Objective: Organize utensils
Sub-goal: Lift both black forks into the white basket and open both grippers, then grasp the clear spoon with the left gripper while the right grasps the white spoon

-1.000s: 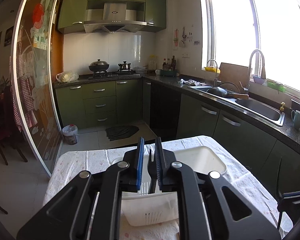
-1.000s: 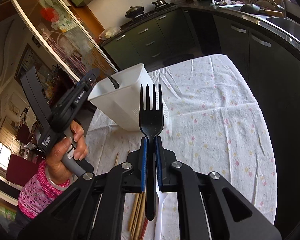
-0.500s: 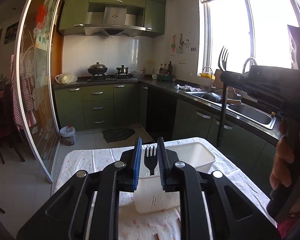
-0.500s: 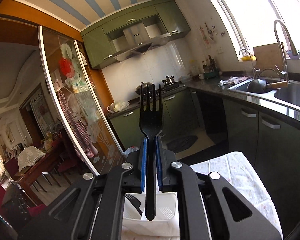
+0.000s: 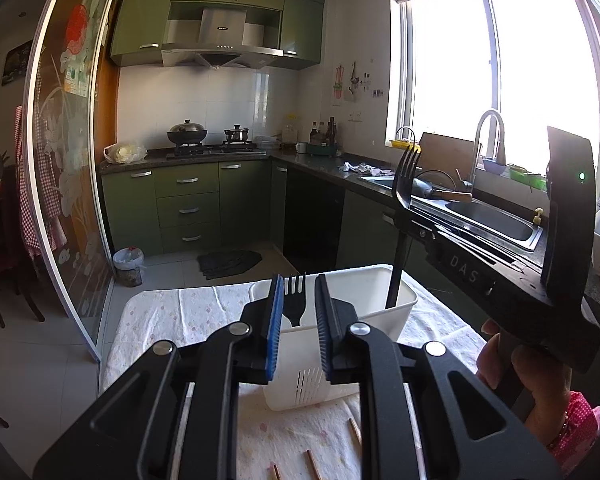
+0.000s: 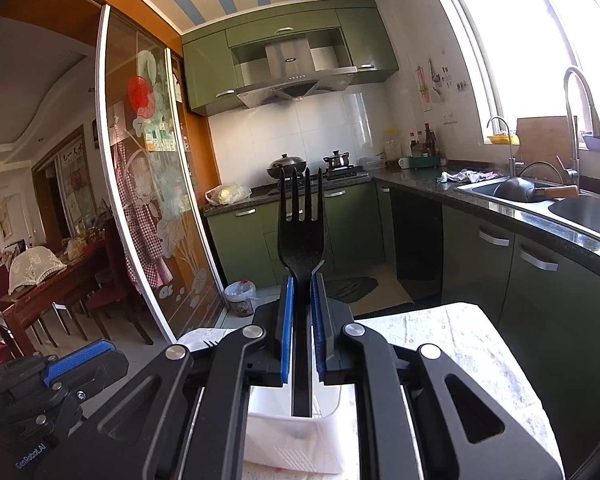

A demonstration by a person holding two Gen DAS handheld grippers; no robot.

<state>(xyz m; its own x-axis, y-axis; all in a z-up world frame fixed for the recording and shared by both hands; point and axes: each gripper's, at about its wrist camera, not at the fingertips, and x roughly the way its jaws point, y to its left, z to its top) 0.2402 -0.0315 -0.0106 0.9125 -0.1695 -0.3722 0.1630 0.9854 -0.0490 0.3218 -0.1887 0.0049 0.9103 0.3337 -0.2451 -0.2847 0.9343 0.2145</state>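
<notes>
A white plastic utensil basket [image 5: 400,304] stands on the cloth-covered table [image 5: 188,312]. A black fork [image 5: 294,300] stands upright inside it, seen between the jaws of my left gripper [image 5: 297,312], which is open and empty just in front of the basket. My right gripper [image 6: 300,312] is shut on a second black fork [image 6: 300,236], held upright with tines up; its handle end hangs over the basket [image 6: 284,436]. In the left wrist view that fork [image 5: 404,184] reaches down into the basket's right side.
Several wooden chopsticks [image 5: 312,468] lie on the cloth near me. Green kitchen cabinets [image 5: 188,208], a stove and a sink counter [image 5: 492,220] lie beyond the table. A glass sliding door [image 5: 72,160] stands to the left.
My right gripper has lowered its fork so the handle now dips into the basket. My left gripper has opened wider and drawn back slightly from the basket.
</notes>
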